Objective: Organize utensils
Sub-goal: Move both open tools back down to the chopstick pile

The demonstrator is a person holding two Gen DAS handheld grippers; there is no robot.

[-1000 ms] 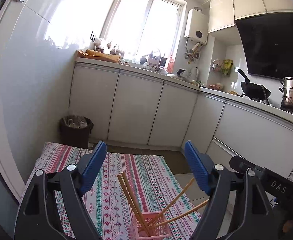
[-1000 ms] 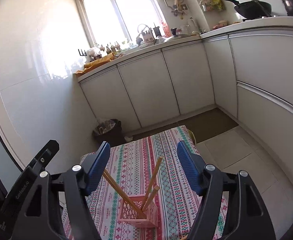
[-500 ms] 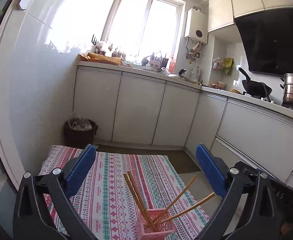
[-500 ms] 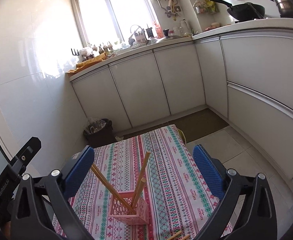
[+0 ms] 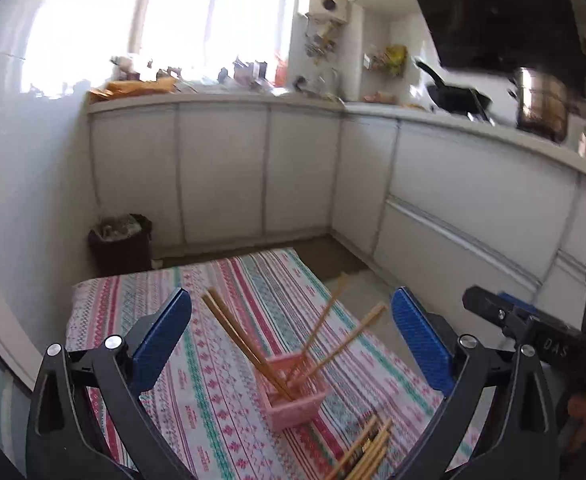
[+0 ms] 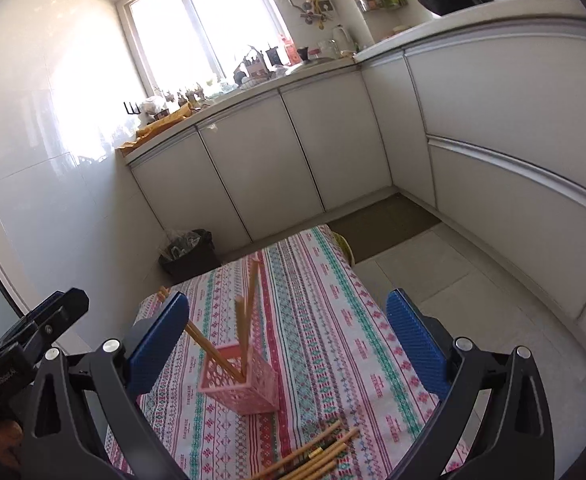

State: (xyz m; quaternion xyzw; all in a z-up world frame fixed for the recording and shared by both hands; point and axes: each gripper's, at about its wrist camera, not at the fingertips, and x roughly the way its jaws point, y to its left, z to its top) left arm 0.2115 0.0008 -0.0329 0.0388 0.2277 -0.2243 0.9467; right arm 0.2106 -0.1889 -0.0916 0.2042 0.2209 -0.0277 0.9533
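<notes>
A pink lattice basket (image 5: 295, 398) (image 6: 239, 380) stands on the striped tablecloth (image 5: 221, 408) (image 6: 325, 344) with several wooden chopsticks (image 5: 245, 338) (image 6: 247, 322) leaning out of it. More loose chopsticks (image 5: 367, 454) (image 6: 319, 454) lie on the cloth nearer to me. My left gripper (image 5: 291, 338) hangs above and behind the basket, jaws wide open and empty. My right gripper (image 6: 287, 340) is likewise open with nothing between its blue pads (image 6: 411, 344). Part of the right gripper's body shows at the right edge of the left wrist view, and the left one at the left edge of the right wrist view.
White kitchen cabinets (image 5: 221, 172) (image 6: 261, 176) run along the far wall and right side. A dark waste bin (image 5: 121, 244) (image 6: 189, 254) stands on the floor beyond the table. A wok (image 5: 457, 98) and steel pot (image 5: 541, 106) sit on the counter.
Both grippers' jaws have spread wider. Both views have drawn back and tilted down, so the loose chopsticks on the near cloth now show.
</notes>
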